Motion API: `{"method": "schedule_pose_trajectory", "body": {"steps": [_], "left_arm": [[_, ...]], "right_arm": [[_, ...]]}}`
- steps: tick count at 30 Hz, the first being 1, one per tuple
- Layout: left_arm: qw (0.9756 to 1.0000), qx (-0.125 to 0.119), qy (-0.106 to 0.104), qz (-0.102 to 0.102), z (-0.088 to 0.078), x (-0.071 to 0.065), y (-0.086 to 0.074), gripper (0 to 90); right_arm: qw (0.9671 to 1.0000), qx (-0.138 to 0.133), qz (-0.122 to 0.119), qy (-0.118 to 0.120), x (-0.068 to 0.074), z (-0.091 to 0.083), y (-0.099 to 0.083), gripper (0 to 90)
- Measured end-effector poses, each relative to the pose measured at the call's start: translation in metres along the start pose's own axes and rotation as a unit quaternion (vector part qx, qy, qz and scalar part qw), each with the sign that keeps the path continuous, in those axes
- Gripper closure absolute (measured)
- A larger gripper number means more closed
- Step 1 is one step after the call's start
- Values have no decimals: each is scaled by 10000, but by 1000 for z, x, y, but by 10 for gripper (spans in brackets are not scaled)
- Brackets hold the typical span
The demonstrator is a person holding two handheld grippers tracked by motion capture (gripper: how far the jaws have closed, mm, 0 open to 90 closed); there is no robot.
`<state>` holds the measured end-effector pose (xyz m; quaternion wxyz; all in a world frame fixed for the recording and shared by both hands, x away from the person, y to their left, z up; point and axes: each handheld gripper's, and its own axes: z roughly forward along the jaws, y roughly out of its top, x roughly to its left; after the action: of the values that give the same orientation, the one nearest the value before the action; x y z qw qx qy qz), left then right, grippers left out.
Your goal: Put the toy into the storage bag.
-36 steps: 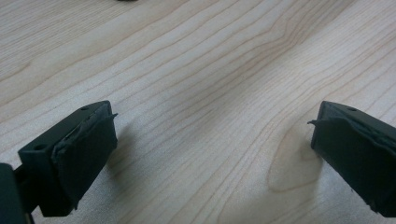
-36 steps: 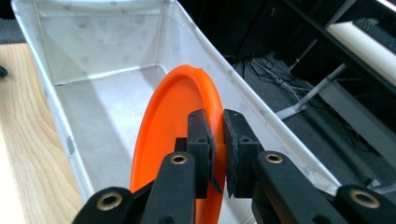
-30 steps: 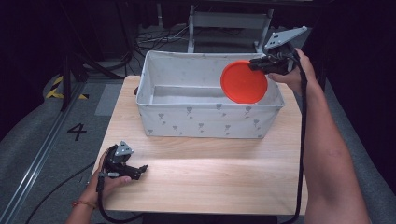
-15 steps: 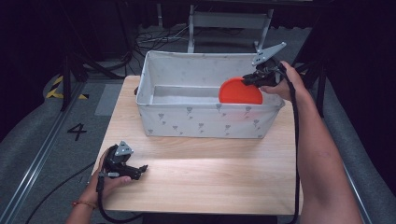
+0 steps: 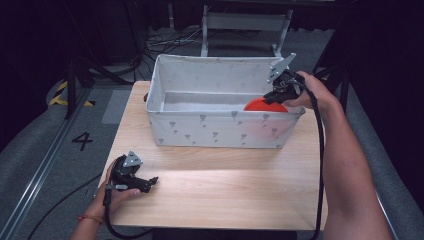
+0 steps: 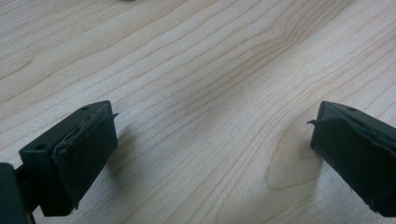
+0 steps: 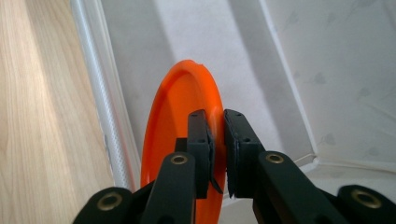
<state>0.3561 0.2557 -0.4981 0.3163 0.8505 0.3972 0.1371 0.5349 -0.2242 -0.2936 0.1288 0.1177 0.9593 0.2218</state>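
An orange plate [image 5: 264, 105] stands on edge inside the white fabric bin [image 5: 220, 130], at its right end, partly hidden by the near wall. My right gripper [image 5: 274, 95] is shut on the plate's rim from above. In the right gripper view the orange plate [image 7: 180, 130] sits upright between the black jaws of my right gripper [image 7: 217, 154], close beside the bin's wall [image 7: 100, 93]. My left gripper [image 5: 148, 182] rests on the wooden table [image 5: 225, 190] at the near left, held by a hand. Its jaws stand wide apart over bare wood, so my left gripper [image 6: 212, 140] is open.
The bin takes up the far half of the table. Dark floor, cables and a metal frame [image 5: 245, 25] lie beyond it. A strip marked with a "4" [image 5: 82, 141] runs along the floor at the left.
My right gripper has come down with the orange plate, from above the bin's right rim into the bin. The left gripper has stayed where it was.
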Motion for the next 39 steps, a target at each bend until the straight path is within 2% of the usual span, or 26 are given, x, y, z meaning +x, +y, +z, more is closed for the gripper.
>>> {"method": "schedule_pose_trajectory", "body": {"steps": [2,3,4,5,9,10,11,17,21,22,25,29,31,32,33,35,36,39], "left_arm": [[10000,0,0,-1,0,0,0,8],[10000,3,3,2,0,0,0,8],[10000,1,0,1,0,0,0,8],[10000,2,0,3,0,0,0,8],[10000,9,3,-2,0,0,0,8],[10000,9,3,-2,0,0,0,7],[10000,-7,17,7,0,0,0,6],[10000,-8,14,11,1,0,1,5],[10000,-8,15,10,1,0,1,6],[10000,-5,15,16,1,0,1,6],[10000,-6,12,10,1,0,1,5],[10000,-7,14,11,1,0,1,5],[10000,-6,14,12,1,0,1,5],[10000,-6,13,12,1,0,1,5],[10000,-8,13,10,1,0,1,5],[10000,-6,14,13,1,0,1,5],[10000,-8,15,11,1,0,1,5],[10000,-7,15,14,1,0,1,5]], "right_arm": [[10000,83,5,14,0,1,0,821],[9995,308,18,79,0,4,1,821],[9995,308,18,79,0,4,1,821],[9985,542,-54,89,0,7,3,819],[9959,865,-136,208,1,13,6,814],[9959,865,-136,208,1,13,6,814],[9937,1061,-152,315,3,16,9,809],[9877,1499,-128,425,2,20,10,803],[9855,1628,-105,458,2,24,9,802],[9855,1633,-81,448,2,25,8,805],[9889,1441,38,353,-1,19,6,782],[9910,1318,69,234,-1,12,3,749],[9937,1101,172,148,-1,7,1,719],[9953,952,204,13,0,5,0,701],[9966,767,309,-4,2,3,-1,702],[9978,590,298,-57,5,1,-2,653],[9978,590,298,-57,5,1,-2,653],[9986,290,408,-165,10,-4,-6,613]]}}
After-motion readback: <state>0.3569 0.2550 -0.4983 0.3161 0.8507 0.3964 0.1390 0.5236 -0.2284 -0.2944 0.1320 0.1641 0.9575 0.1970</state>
